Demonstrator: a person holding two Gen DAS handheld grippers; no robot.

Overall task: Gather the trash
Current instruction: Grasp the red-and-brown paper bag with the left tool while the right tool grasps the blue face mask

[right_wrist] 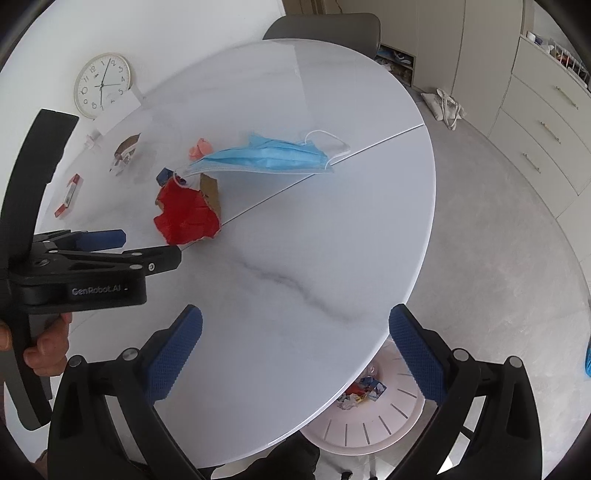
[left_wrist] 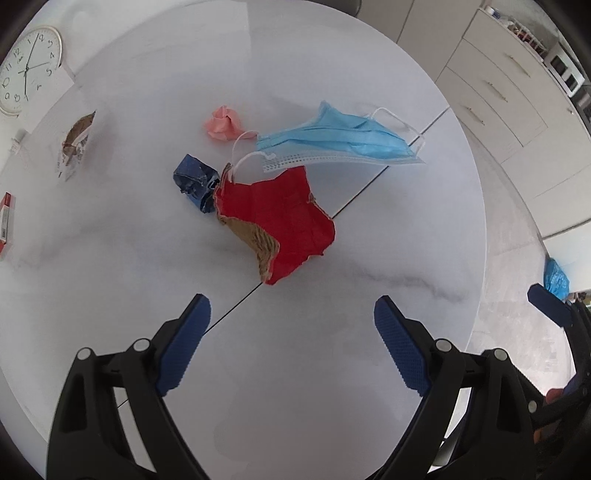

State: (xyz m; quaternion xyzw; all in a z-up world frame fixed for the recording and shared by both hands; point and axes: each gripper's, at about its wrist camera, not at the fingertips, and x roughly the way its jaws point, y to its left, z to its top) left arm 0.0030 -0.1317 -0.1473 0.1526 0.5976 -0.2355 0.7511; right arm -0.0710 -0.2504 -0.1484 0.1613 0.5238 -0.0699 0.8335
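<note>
On the white round table [left_wrist: 110, 229] lie a torn red cardboard scrap [left_wrist: 284, 218], a blue face mask [left_wrist: 332, 138], a crumpled pink paper [left_wrist: 223, 123] and a crumpled dark blue wrapper [left_wrist: 195, 181]. My left gripper [left_wrist: 291, 343] is open and empty, hovering just short of the red scrap. My right gripper [right_wrist: 295, 354] is open and empty near the table's front edge. The red scrap [right_wrist: 186, 216], the mask [right_wrist: 266, 157] and the left gripper [right_wrist: 110, 240] also show in the right wrist view. A pink waste basket [right_wrist: 373, 417] with some trash stands on the floor under the table edge.
A brown and clear wrapper [left_wrist: 75, 142] and a red and white packet [left_wrist: 5, 221] lie at the table's left. A wall clock [left_wrist: 27, 70] leans at the far left. A grey chair [right_wrist: 325, 27] stands behind the table. Drawers [right_wrist: 546, 125] line the right.
</note>
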